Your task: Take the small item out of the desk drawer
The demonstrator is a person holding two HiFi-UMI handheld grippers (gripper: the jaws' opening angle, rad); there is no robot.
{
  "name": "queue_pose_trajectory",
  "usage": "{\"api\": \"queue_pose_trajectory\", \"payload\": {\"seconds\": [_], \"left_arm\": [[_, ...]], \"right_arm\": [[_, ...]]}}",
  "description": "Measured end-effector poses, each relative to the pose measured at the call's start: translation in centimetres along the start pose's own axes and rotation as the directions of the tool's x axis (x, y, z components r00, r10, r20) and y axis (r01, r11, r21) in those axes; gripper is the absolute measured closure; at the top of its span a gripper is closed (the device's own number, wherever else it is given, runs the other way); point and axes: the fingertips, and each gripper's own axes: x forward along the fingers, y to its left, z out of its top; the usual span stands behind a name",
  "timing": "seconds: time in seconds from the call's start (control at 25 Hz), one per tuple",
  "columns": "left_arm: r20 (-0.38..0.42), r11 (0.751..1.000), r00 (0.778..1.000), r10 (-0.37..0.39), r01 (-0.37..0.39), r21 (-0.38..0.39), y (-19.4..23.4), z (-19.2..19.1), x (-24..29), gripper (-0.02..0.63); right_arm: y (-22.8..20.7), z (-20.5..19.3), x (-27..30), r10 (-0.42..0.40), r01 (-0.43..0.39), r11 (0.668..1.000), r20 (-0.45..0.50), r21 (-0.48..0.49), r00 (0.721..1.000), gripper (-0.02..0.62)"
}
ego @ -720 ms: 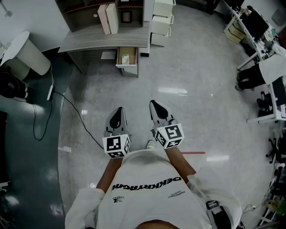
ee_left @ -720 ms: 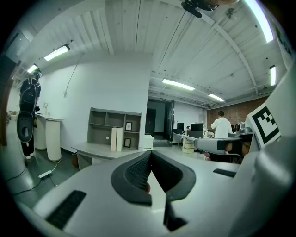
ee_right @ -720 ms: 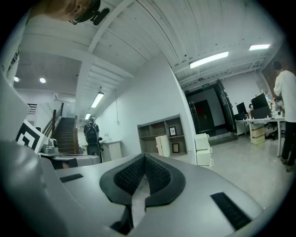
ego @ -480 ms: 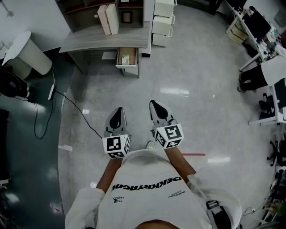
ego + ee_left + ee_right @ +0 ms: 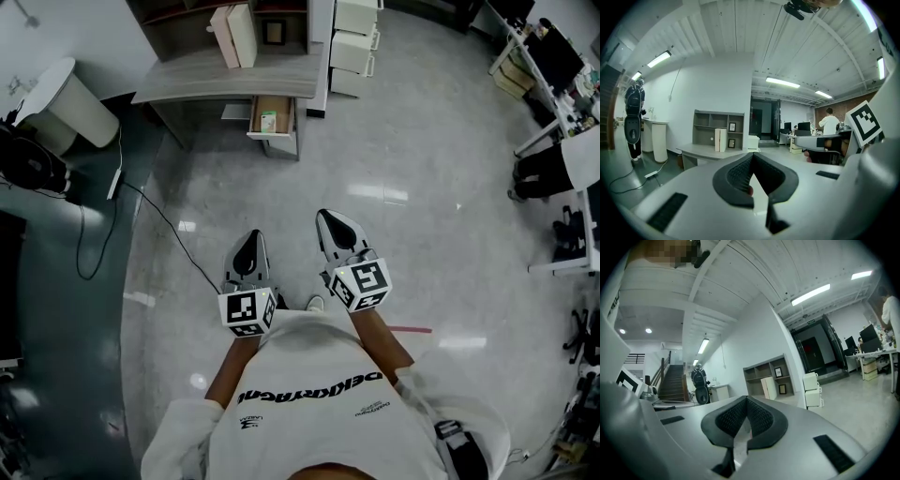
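Observation:
The grey desk (image 5: 225, 80) stands far ahead at the top of the head view. Its drawer (image 5: 272, 117) is pulled open, and a small green-and-white item (image 5: 269, 120) lies inside. My left gripper (image 5: 250, 236) and right gripper (image 5: 328, 217) are held side by side over the floor, well short of the desk. Both are shut with nothing between the pads. In the left gripper view the shut left gripper (image 5: 752, 157) points toward the desk (image 5: 705, 150). In the right gripper view the right gripper (image 5: 746, 400) also has its tips together, and the shelf unit (image 5: 768, 373) lies beyond.
A white drawer cabinet (image 5: 354, 47) stands right of the desk. Two pale boxes (image 5: 234, 36) stand on the desktop. A white round stand (image 5: 70, 103) is at the left, and a black cable (image 5: 159, 225) runs across the floor. Office desks and chairs (image 5: 553, 159) line the right side.
The desk and its open drawer sit slightly lower and further right in the head view, so I have moved a little toward them. Both grippers stay shut.

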Motion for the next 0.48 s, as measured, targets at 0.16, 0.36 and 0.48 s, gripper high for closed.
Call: {"api": "queue_pose_trajectory", "payload": {"seconds": [0.16, 0.36, 0.48], "left_arm": [[-0.015, 1.000, 1.000, 0.009, -0.009, 0.007, -0.1, -0.7, 0.5, 0.591], [-0.022, 1.000, 1.000, 0.013, -0.013, 0.011, 0.3, -0.8, 2.3, 0.591], [-0.026, 1.000, 1.000, 0.007, -0.007, 0.012, 0.7, -1.1, 4.5, 0.591]], "right_arm": [[0.1, -0.6, 0.8, 0.013, -0.014, 1.000, -0.026, -0.024, 1.000, 0.565], [-0.3, -0.6, 2.1, 0.029, -0.030, 0.999, -0.040, -0.021, 0.999, 0.565], [-1.3, -0.7, 3.8, 0.022, -0.024, 0.999, -0.051, -0.036, 0.998, 0.565]]}}
